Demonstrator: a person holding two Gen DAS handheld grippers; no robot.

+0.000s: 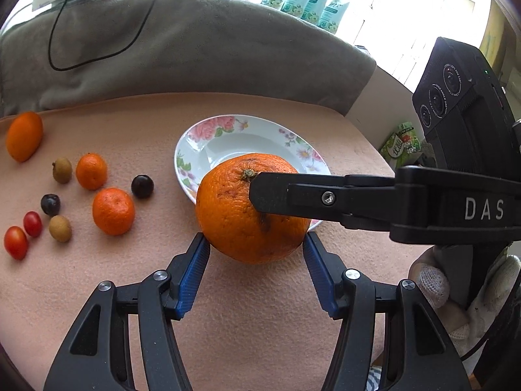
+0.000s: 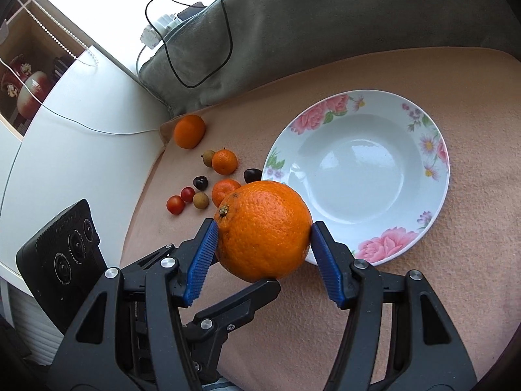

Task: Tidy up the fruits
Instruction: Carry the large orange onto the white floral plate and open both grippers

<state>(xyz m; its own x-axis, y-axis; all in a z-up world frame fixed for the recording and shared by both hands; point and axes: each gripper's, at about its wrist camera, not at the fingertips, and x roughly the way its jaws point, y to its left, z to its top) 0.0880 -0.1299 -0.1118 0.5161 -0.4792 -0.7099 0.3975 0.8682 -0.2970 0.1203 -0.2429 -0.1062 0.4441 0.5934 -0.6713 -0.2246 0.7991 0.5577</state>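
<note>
A large orange (image 1: 234, 215) hangs above the peach cloth just in front of a floral white plate (image 1: 195, 137), whose bowl (image 2: 351, 169) holds nothing. My left gripper (image 1: 256, 241) is shut on the orange, a blue pad against each lower side. The right gripper (image 2: 264, 231) is shut on the same orange (image 2: 263, 228) from another direction; one of its black fingers (image 1: 293, 195) crosses the fruit's top. A left finger (image 2: 247, 296) shows beneath the orange. Left of the plate lie two mandarins (image 1: 113, 211), a bigger orange fruit (image 1: 24, 136), cherry tomatoes (image 1: 15, 242), dark berries (image 1: 142, 186) and longans (image 1: 60, 228).
A grey cushion (image 1: 195, 42) with a black cable (image 1: 58, 32) over it backs the cloth. A white table (image 2: 75, 137) borders the cloth on the fruit side. A gloved hand (image 1: 433, 283) holds the right tool. Green packs (image 1: 309, 0) stand far behind.
</note>
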